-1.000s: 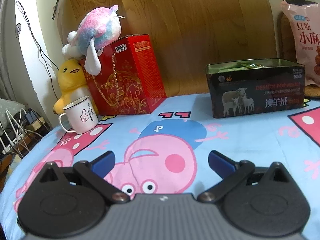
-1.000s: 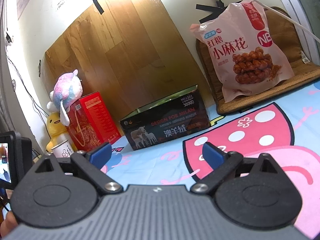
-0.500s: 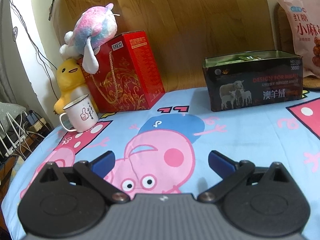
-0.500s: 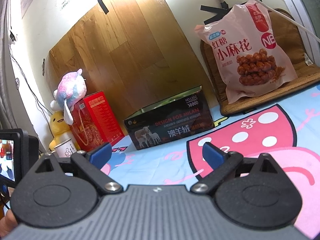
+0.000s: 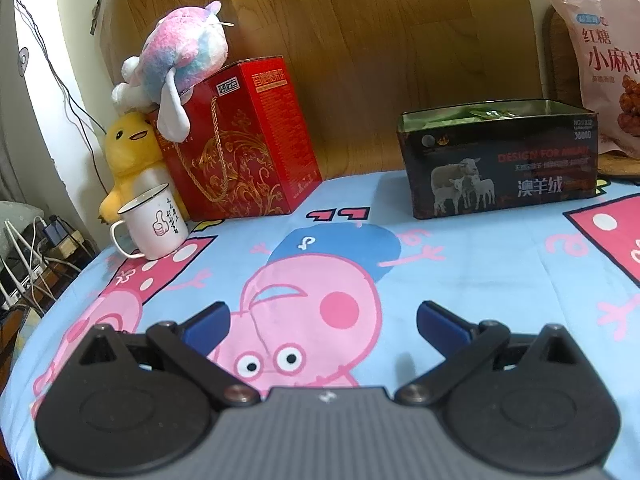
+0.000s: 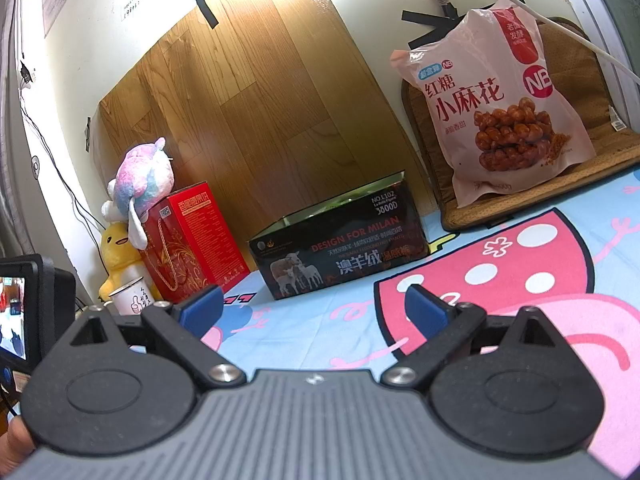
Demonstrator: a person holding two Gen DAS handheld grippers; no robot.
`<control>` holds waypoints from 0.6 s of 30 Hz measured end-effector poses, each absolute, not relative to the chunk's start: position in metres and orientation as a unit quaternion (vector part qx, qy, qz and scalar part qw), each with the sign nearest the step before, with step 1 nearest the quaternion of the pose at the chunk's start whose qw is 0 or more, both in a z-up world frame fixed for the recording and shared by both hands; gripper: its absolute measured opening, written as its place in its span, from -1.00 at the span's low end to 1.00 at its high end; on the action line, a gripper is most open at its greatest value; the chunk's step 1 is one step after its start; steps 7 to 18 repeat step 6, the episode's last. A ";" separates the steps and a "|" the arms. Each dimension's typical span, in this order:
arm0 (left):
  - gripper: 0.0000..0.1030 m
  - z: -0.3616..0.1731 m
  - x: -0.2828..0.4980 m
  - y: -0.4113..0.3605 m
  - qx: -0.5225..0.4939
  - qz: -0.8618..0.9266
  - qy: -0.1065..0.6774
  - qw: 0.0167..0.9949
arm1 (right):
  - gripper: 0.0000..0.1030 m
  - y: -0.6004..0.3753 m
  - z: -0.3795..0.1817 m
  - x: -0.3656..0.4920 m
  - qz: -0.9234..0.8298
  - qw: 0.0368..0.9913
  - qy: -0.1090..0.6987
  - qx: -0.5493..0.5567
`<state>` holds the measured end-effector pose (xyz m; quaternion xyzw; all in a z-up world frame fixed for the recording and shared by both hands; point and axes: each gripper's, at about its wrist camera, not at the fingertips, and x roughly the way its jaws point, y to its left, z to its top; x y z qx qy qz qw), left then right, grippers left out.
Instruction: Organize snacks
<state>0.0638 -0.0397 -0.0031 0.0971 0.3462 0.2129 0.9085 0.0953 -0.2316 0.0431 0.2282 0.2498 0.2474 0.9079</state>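
Left gripper [image 5: 322, 322]: low centre of the left wrist view, its blue-tipped fingers [image 5: 206, 326] spread wide with nothing between them, above the cartoon-pig tablecloth [image 5: 480, 280].
Right gripper [image 6: 312, 306]: low centre of the right wrist view, fingers spread wide and empty, above the pink spotted part of the cloth.
Snack bag [image 6: 496, 108]: pink bag of fried dough twists in the upper right of the right wrist view, standing tilted back against a brown woven cushion [image 6: 580, 80]; only its left part shows at the right edge of the left wrist view.
Black tin box [image 5: 498, 160]: open-topped, printed with sheep, right of centre in the left wrist view, on the cloth just left of the snack bag; green packets [image 5: 480, 114] show inside over the rim.
Red gift box [image 5: 236, 140]: upright, left of centre, with a gold cord handle, well apart from the tin.
Pastel plush toy [image 5: 182, 56]: lying on top of the red box, upper left.
Yellow duck plush [image 5: 128, 152]: beside the red box on its left.
White enamel mug [image 5: 154, 222]: in front of the duck, thumbs-up drawing facing out.
Wood-grain sheet [image 5: 360, 40]: taped to the wall behind everything.
Small screen [image 6: 16, 312]: left edge of the right wrist view.
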 end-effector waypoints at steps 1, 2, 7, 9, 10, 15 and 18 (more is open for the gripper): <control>0.99 -0.003 0.063 -0.040 0.097 0.211 0.345 0.910 | 0.92 -0.232 0.043 0.095 0.247 0.908 0.250 0.228; 0.99 -0.002 0.063 -0.040 0.097 0.210 0.343 0.910 | 0.92 -0.232 0.043 0.095 0.247 0.908 0.250 0.228; 0.99 -0.001 0.062 -0.040 0.090 0.200 0.345 0.913 | 0.92 -0.232 0.043 0.095 0.248 0.908 0.249 0.227; 0.99 -0.001 0.062 -0.040 0.090 0.200 0.345 0.913 | 0.92 -0.232 0.043 0.095 0.248 0.908 0.249 0.227; 0.99 -0.001 0.062 -0.040 0.090 0.200 0.345 0.913 | 0.92 -0.232 0.043 0.095 0.248 0.908 0.249 0.227; 0.99 -0.001 0.062 -0.040 0.090 0.200 0.345 0.913 | 0.92 -0.232 0.043 0.095 0.248 0.908 0.249 0.227; 0.99 -0.001 0.062 -0.040 0.090 0.200 0.345 0.913 | 0.92 -0.232 0.043 0.095 0.248 0.908 0.249 0.227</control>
